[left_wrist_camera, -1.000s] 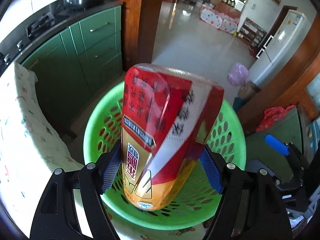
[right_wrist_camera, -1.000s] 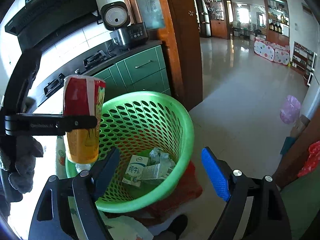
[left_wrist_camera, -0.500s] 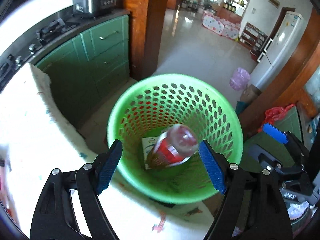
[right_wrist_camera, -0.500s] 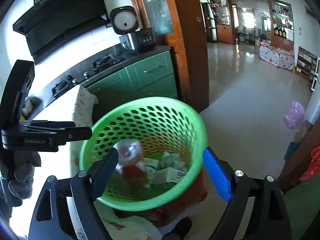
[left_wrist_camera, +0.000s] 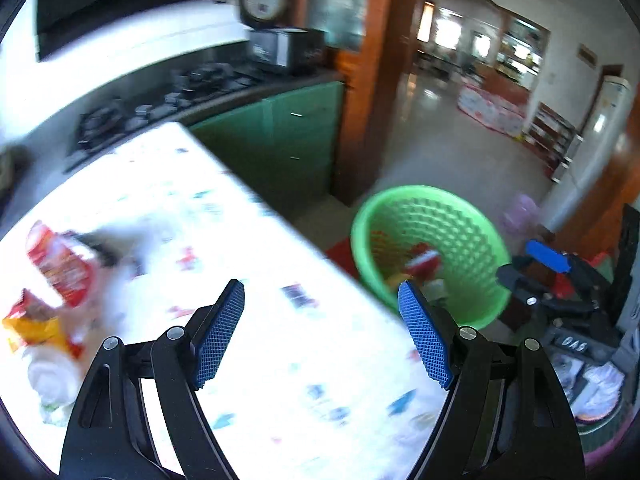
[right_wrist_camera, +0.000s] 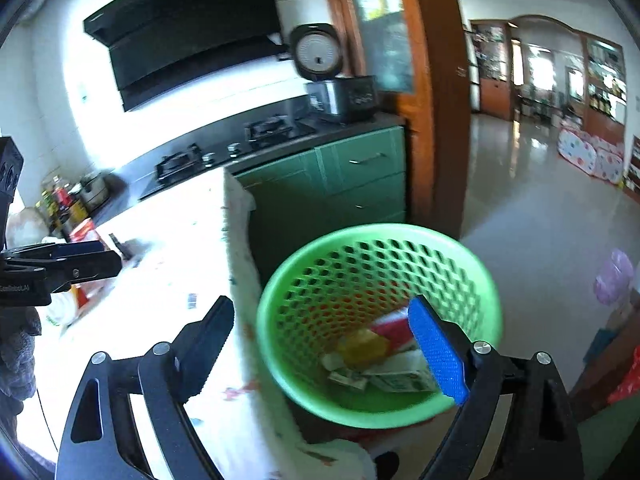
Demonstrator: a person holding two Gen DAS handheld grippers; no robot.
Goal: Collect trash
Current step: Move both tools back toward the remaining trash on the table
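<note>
- The left gripper [left_wrist_camera: 320, 330] has its jaws spread wide with nothing between them, held over the white patterned cloth of the bench [left_wrist_camera: 256, 320].
- Beyond its right jaw, off the bench edge and lower, stands the green basket [left_wrist_camera: 476, 236]; a red-and-gold bottle [left_wrist_camera: 420, 258] shows inside it, blurred.
- Well out to the left of its left jaw, more trash lies on the bench: a red packet [left_wrist_camera: 60, 268], a yellow-and-red wrapper [left_wrist_camera: 34, 326] and something white [left_wrist_camera: 50, 380] just beside them, all smeared by motion.
- The right gripper [right_wrist_camera: 316, 336] also has its jaws spread and bare. Its left jaw lies over the bench cloth, its right jaw over the basket mouth.
- Seen from the right wrist, the basket [right_wrist_camera: 280, 292] holds the bottle [right_wrist_camera: 384, 334], lying on its side just left of the right jaw's blue pad, with flattened cartons [right_wrist_camera: 394, 380] under it.
- Far to the left of the left jaw, the left gripper [right_wrist_camera: 64, 264] reaches in, with the red packet [right_wrist_camera: 86, 232] just behind it.
</note>
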